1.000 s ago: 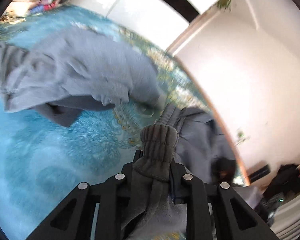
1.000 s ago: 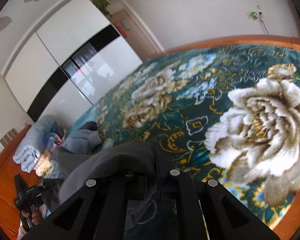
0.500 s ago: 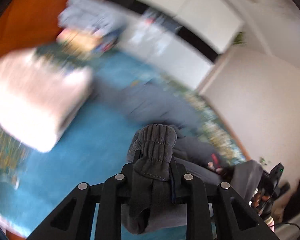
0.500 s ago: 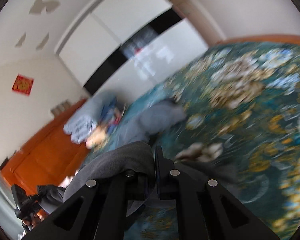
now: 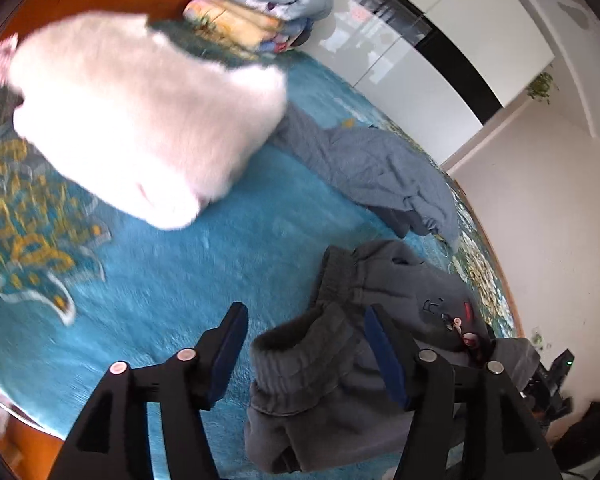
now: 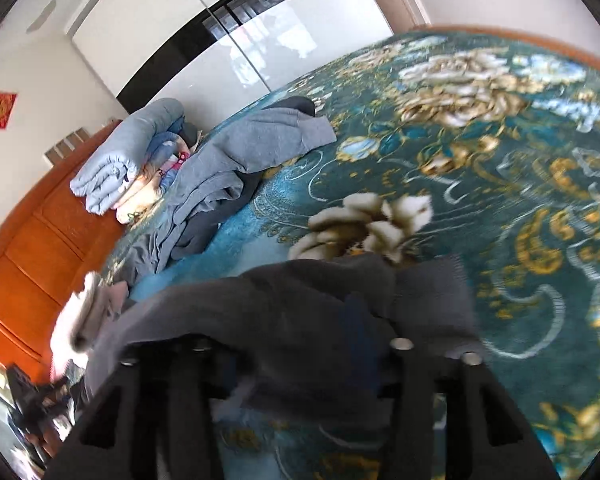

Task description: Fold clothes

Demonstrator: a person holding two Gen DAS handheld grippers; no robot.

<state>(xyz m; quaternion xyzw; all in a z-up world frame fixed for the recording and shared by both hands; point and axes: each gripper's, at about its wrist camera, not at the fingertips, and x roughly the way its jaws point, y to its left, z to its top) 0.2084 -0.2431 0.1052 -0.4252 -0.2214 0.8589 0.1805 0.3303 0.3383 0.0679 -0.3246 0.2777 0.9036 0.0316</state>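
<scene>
A dark grey sweatshirt (image 5: 380,292) lies bunched on the teal flowered blanket (image 5: 140,280). My left gripper (image 5: 304,320) is open; its ribbed cuff (image 5: 300,356) lies loose between the blue-padded fingers (image 5: 384,344). In the right wrist view the same dark grey cloth (image 6: 300,320) drapes over my right gripper (image 6: 296,344) and hides the fingertips. A lighter blue-grey garment (image 5: 380,168) lies crumpled farther back; it also shows in the right wrist view (image 6: 236,160).
A fluffy white-pink garment (image 5: 140,120) lies at the left. Folded quilts (image 5: 260,4) are stacked against the orange wooden headboard (image 6: 28,248). White and black wardrobe doors (image 6: 240,40) stand behind. The blanket's flowered part (image 6: 500,160) spreads to the right.
My left gripper has opened and let go of the ribbed cuff, which now lies on the blanket. Both views have swung and dropped nearer the bed. The cloth now covers the right gripper.
</scene>
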